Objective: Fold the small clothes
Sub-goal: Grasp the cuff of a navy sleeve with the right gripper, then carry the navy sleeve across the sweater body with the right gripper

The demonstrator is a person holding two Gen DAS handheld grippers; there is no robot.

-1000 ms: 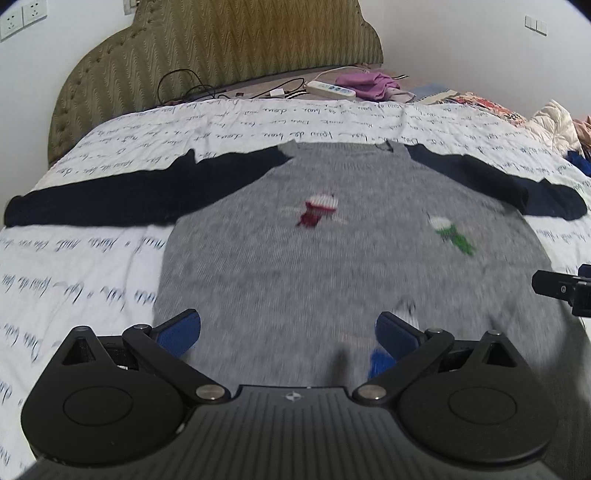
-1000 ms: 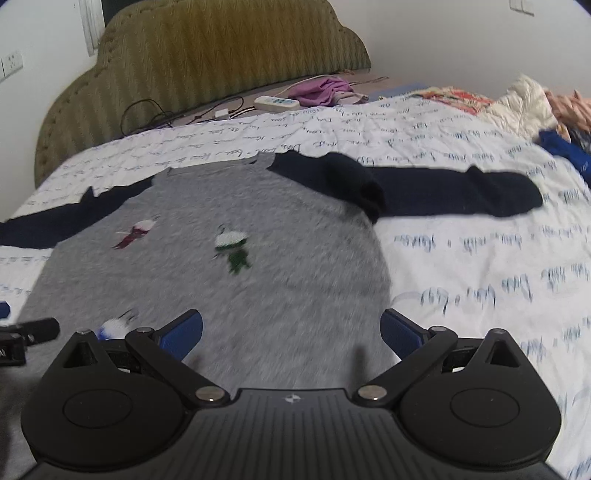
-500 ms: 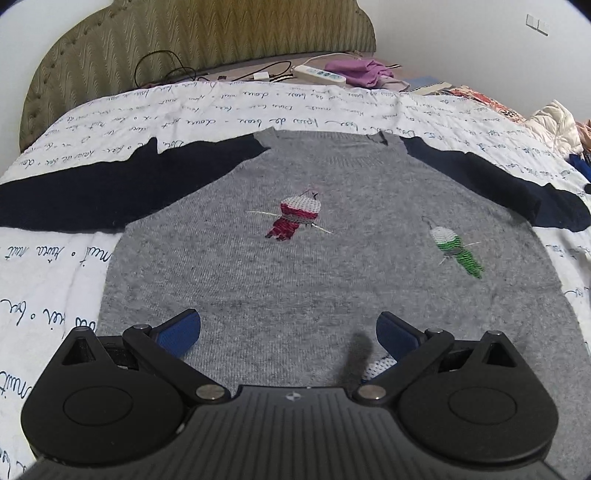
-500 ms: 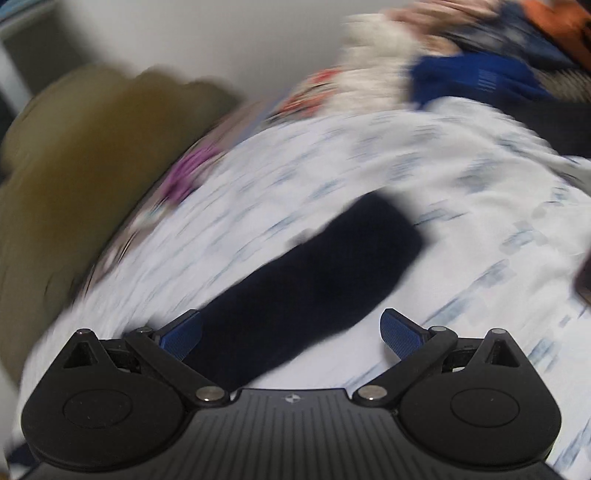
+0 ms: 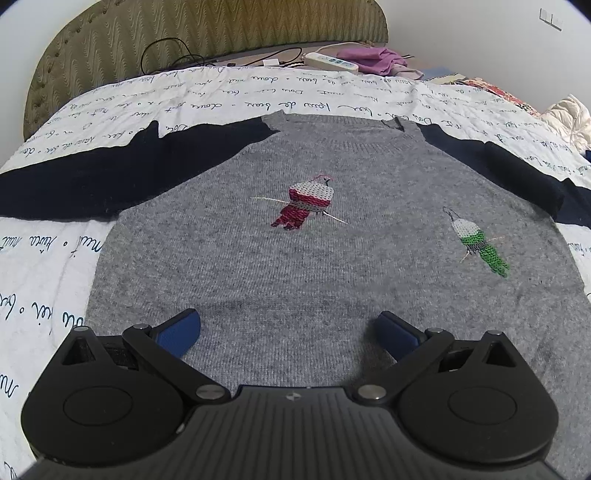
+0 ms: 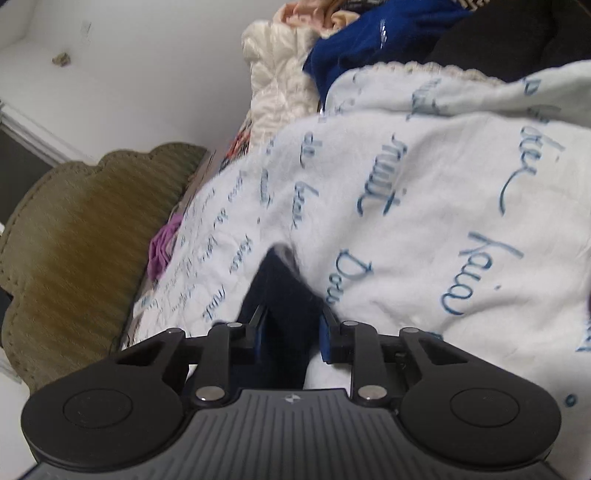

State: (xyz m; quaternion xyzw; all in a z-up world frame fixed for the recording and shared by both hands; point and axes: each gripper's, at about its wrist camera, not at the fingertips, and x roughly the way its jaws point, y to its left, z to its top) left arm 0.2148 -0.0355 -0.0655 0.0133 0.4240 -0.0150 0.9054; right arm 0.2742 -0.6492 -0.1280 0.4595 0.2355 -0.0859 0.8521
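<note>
A small grey sweater (image 5: 314, 266) with two knitted birds lies flat on the bed, front up, its navy sleeves spread to the left (image 5: 92, 177) and right (image 5: 517, 173). My left gripper (image 5: 290, 328) hangs open just above the sweater's lower part, with only grey knit below its blue pads. In the right wrist view the picture is rolled to one side. There my right gripper (image 6: 291, 332) is closing its jaws on the end of a navy sleeve (image 6: 284, 295), which fills the gap between both pads.
A white bedspread (image 5: 258, 96) with blue script covers the bed. Behind it stand an olive headboard (image 5: 184, 33), cables (image 5: 173, 51), a power strip (image 5: 330, 61) and a purple cloth (image 5: 380, 61). A pile of other clothes (image 6: 369, 48) lies at the bed's right side.
My right gripper swept right along the sleeve to its end, rolled over and narrowed its jaws around it. The left gripper drew slightly closer to the sweater and stayed open.
</note>
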